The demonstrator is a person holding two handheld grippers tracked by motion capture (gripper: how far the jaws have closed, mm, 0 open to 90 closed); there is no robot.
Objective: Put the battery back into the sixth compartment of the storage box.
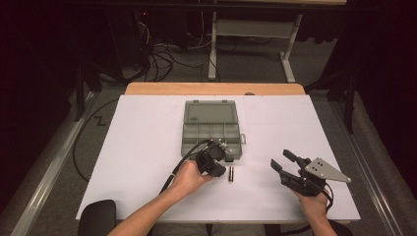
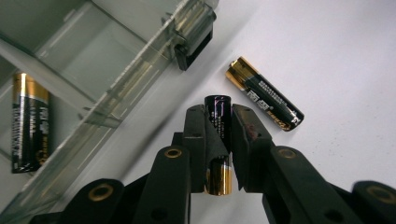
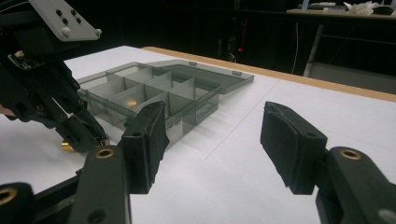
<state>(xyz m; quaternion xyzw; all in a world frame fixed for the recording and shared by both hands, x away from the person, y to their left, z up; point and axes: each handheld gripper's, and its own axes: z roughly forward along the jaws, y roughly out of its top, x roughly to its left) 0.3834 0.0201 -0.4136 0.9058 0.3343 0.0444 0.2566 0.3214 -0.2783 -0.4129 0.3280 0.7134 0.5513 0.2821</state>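
one battery (image 2: 218, 122) between left claw (image 2: 219, 122) pads

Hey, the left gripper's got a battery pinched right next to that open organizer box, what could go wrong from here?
1. The held battery sits lengthwise between the left gripper fingers, so the round cell could perhaps slide or roll out when lifted.
2. A second battery lies close beside it on the table and may get knocked away.
3. The box wall and latch stand near, so the battery might clip them on the way in.

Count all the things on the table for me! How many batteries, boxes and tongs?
Batteries: 3 – one in the left tongs, one on the table, one in the box
Boxes: 1
Tongs: 2 – left, right
Total: 6
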